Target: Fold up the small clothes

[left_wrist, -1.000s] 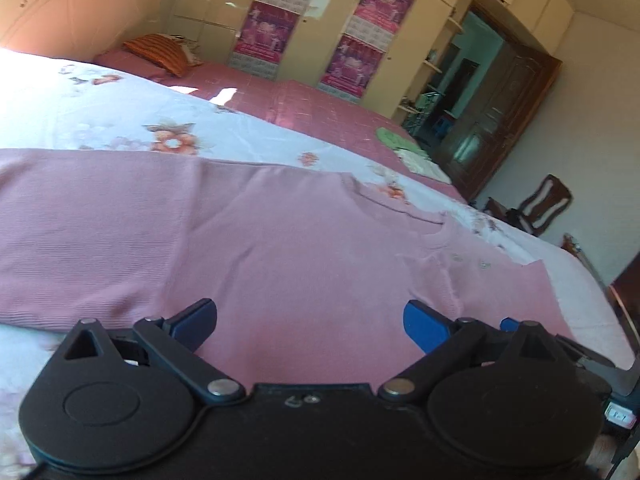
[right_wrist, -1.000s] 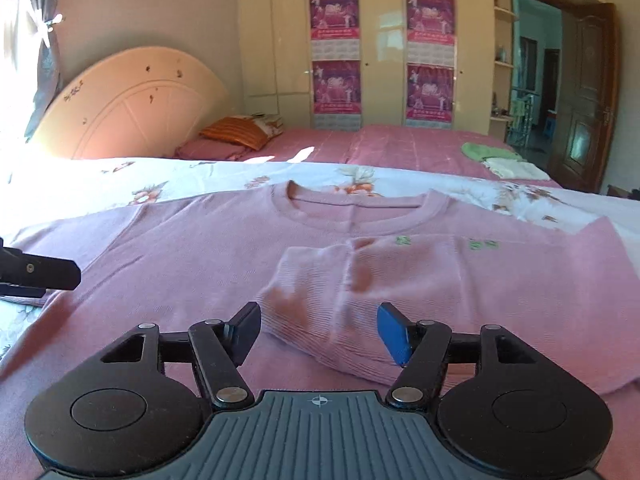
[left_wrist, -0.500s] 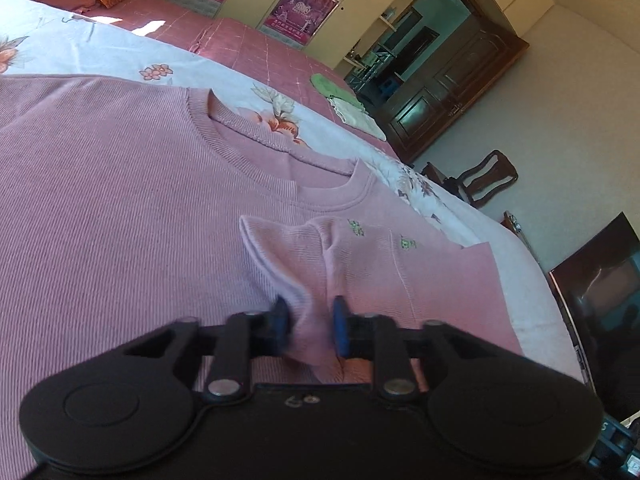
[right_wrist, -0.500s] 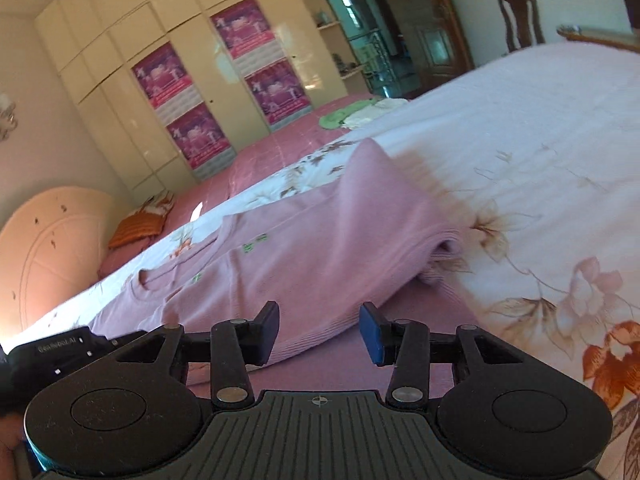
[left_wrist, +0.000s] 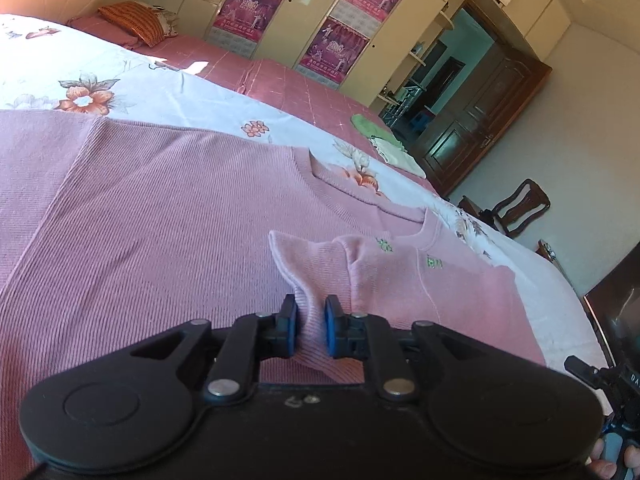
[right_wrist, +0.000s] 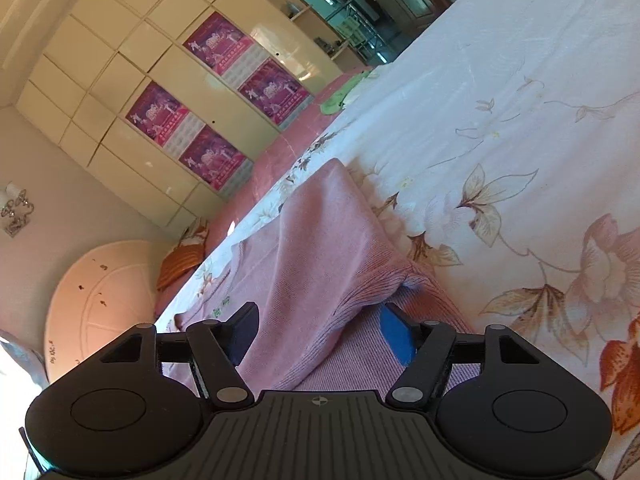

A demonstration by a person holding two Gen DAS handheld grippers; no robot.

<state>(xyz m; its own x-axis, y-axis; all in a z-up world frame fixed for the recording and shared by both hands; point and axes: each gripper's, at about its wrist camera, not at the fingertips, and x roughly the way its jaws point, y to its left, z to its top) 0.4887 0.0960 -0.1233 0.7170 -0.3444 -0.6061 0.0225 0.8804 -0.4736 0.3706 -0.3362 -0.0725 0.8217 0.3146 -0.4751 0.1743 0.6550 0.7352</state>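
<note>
On the bed (left_wrist: 168, 92), pink sweater (left_wrist: 168, 216)

Right tool (right_wrist: 320, 332), jaws just widened, astride pink sweater's (right_wrist: 304, 240) folded edge.

White floral-print bedsheet (left_wrist: 168, 92) over pink checked bedspread (left_wrist: 304, 96). Orange striped pillow (left_wrist: 134, 20) at the head end, green and cream folded cloths (left_wrist: 384, 142) near the far edge. Cream wardrobe wall (right_wrist: 132, 80) carries purple posters (left_wrist: 250, 2). Dark wooden door (left_wrist: 488, 120), dark wooden chair (left_wrist: 516, 208) beside it.
</note>
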